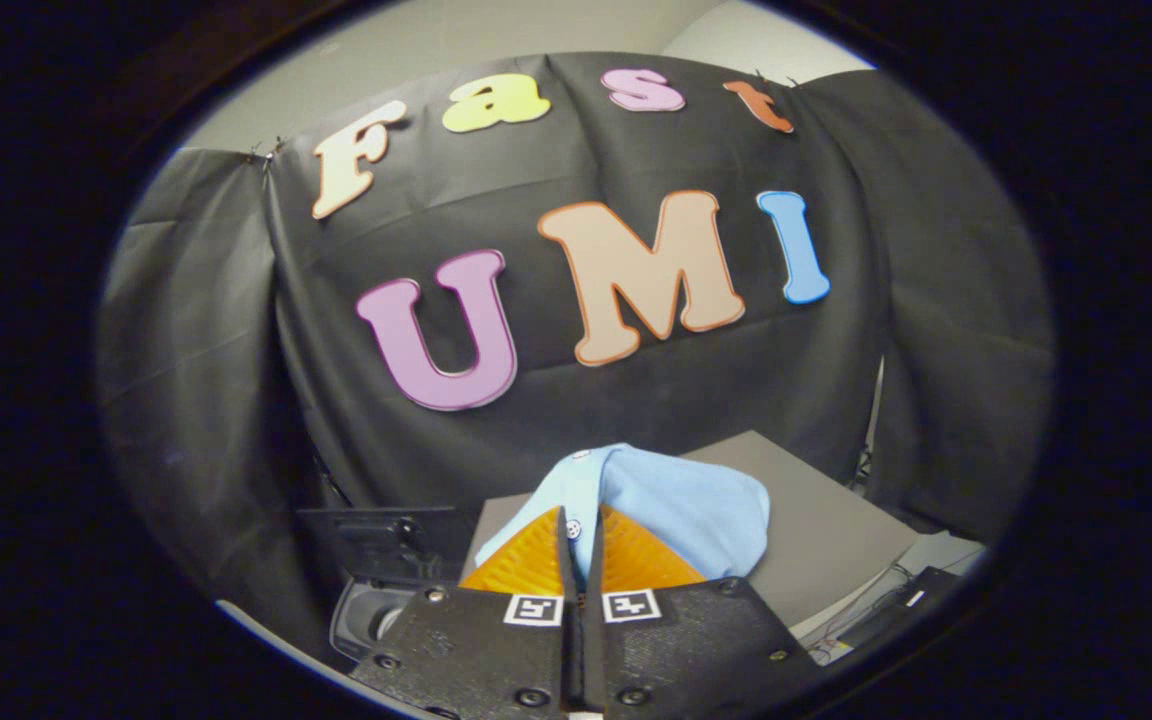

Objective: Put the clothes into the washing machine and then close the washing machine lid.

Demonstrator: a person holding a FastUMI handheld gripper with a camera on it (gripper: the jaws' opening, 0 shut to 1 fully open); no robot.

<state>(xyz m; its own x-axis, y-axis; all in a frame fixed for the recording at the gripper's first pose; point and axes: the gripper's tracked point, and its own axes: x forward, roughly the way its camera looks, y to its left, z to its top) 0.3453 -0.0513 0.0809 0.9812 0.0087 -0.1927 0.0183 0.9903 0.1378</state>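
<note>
Clothes: one light-blue buttoned cotton garment (676, 505) hangs pinched at its placket in my gripper (582, 545), fingers clenched on it, lifted off the grey tabletop (826, 540) for carrying toward the dark washing machine (376, 580) at eight o'clock.
</note>
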